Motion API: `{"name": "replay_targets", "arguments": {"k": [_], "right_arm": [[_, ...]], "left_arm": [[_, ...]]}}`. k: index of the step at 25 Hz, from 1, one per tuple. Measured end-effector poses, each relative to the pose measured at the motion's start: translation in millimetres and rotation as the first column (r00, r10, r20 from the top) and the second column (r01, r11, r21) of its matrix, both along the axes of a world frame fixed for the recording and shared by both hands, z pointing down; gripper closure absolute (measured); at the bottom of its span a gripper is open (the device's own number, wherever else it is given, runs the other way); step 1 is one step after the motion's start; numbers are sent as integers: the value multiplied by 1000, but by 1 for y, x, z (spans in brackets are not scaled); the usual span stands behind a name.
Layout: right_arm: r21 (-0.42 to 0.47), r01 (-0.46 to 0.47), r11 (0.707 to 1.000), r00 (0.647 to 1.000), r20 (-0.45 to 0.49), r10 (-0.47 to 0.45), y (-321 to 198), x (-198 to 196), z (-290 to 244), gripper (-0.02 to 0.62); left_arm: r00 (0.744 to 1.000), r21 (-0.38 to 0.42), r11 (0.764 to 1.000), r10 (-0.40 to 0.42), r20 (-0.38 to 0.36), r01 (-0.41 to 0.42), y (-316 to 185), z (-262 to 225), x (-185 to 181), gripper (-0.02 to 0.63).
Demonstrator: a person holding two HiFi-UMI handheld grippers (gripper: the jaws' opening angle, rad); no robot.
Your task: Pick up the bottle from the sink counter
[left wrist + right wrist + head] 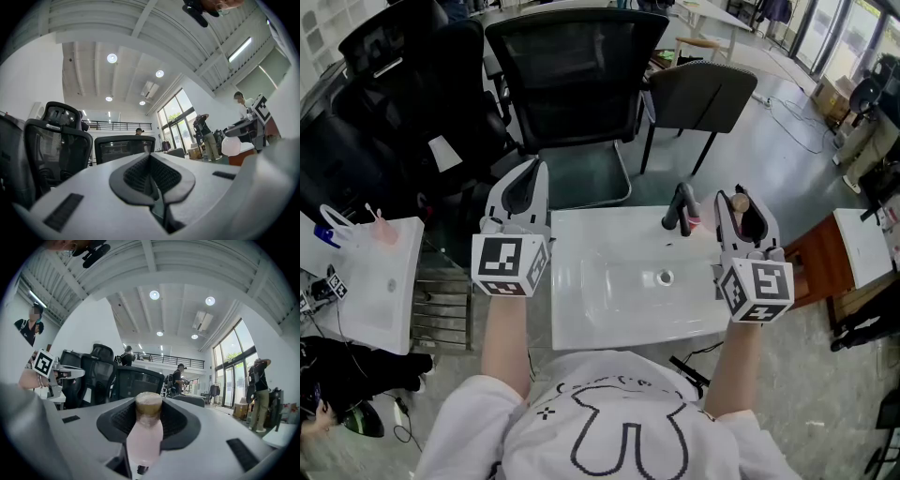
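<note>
A small pale pink bottle (143,437) with a brownish cap (148,404) sits between the jaws of my right gripper (145,427), which is shut on it. In the head view the right gripper (741,208) is held above the right back corner of the white sink (600,309), with the bottle's cap (739,201) showing between its jaws. My left gripper (528,178) hovers over the sink's left back corner. In the left gripper view the left gripper (152,176) has its pads together with nothing between them. Both grippers point upward toward the ceiling.
A dark faucet (680,208) stands at the sink's back edge with something pink (695,221) beside it. Black office chairs (572,84) crowd behind the sink. A white table (380,291) lies to the left and a brown cabinet (816,262) to the right. People stand far off.
</note>
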State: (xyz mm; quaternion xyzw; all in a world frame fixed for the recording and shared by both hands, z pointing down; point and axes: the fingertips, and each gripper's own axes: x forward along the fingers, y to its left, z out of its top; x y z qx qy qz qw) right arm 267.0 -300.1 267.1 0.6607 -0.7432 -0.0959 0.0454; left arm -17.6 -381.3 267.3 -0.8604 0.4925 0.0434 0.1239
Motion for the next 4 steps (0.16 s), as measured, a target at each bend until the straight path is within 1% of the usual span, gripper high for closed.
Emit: {"name": "replay_targets", "arguments": {"k": [4], "right_arm": [[0,1,1000,1000,-4,-1,-1,-1,0,442]], "left_arm": [[1000,1,1000,0,0,0,-1,0,-1,598]]}}
